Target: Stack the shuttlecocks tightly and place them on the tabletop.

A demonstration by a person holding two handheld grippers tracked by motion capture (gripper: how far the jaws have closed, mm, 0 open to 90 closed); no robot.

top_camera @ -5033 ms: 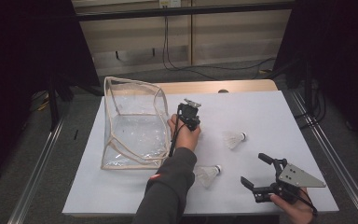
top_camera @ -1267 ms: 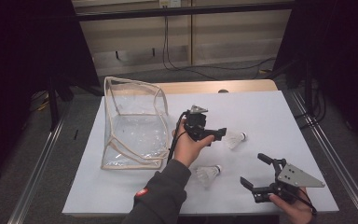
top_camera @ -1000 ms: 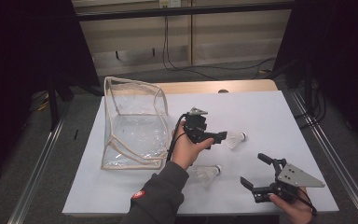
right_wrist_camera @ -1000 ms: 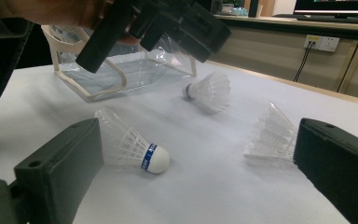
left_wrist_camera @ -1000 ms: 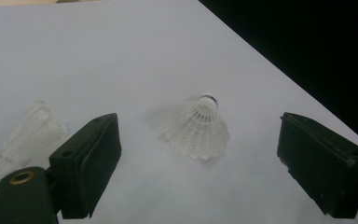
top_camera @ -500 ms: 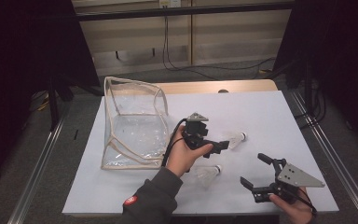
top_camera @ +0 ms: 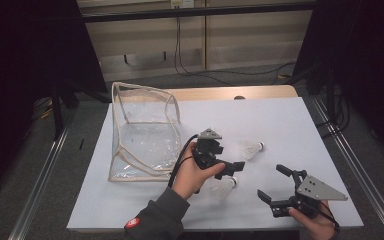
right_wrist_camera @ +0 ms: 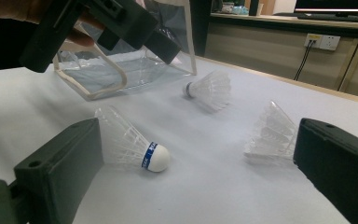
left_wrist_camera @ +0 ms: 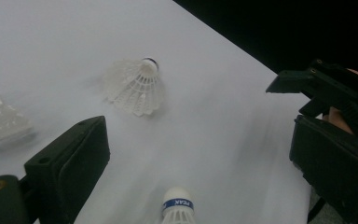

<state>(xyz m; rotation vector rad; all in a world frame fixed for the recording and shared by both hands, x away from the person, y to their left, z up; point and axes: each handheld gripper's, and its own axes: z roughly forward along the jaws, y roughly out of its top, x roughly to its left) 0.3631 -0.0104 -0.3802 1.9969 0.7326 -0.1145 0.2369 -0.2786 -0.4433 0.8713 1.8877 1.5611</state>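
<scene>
Just in front of the clear plastic bag (top_camera: 142, 145), the left gripper (top_camera: 236, 170) has been swung over the white feathered shuttlecock (top_camera: 223, 186), jaws just opened wide and empty, so a pickup is probably next, while the right gripper (top_camera: 276, 189) is kept open too.

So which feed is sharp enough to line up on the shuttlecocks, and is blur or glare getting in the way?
Left gripper view: soft, table streaked with motion blur, though the near shuttlecock stays readable. Right gripper view: crisp on the blue-banded shuttlecock. High view: evenly lit white table, dark surroundings, mild sheen on the clear bag.
</scene>
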